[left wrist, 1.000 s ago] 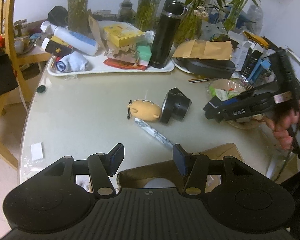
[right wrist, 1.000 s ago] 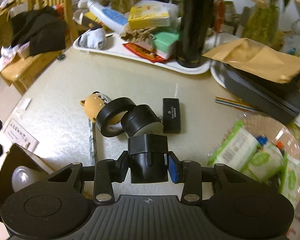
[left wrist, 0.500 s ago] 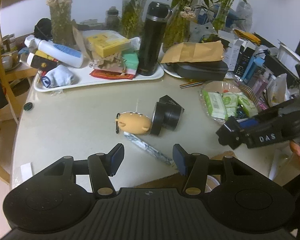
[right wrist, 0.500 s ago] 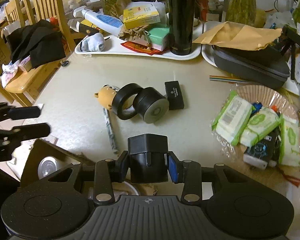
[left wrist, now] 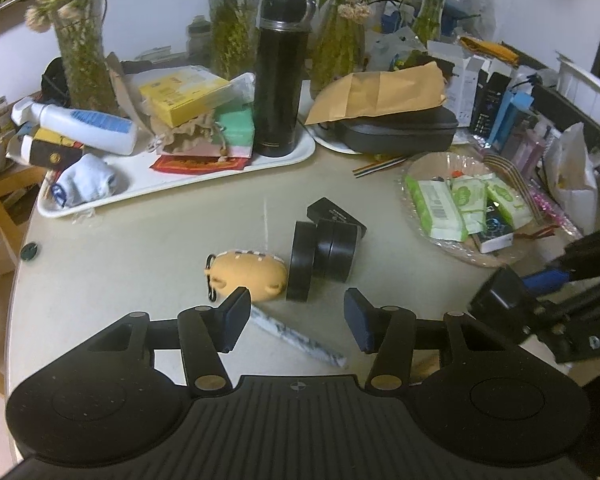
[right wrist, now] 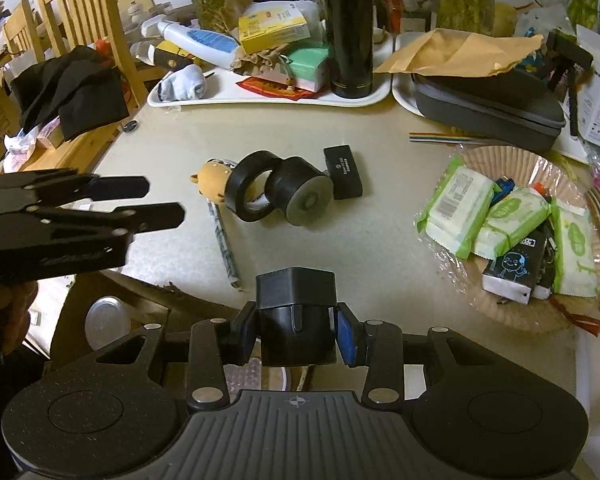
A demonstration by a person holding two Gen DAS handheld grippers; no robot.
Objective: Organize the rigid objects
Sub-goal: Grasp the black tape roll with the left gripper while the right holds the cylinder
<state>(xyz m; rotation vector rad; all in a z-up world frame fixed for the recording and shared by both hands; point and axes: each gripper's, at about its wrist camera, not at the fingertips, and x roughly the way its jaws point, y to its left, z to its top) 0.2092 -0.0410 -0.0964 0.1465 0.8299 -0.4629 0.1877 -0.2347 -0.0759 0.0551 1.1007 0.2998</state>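
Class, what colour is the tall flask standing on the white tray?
Black, with a silvery band below the lid: the flask shows best in the left wrist view.

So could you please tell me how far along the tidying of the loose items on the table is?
Early on. In hand: the right tool grips a black box; the left tool is open and empty. Nothing looks put away yet. Left on the table: tape roll, black cylinder, tan toy, rolled paper.
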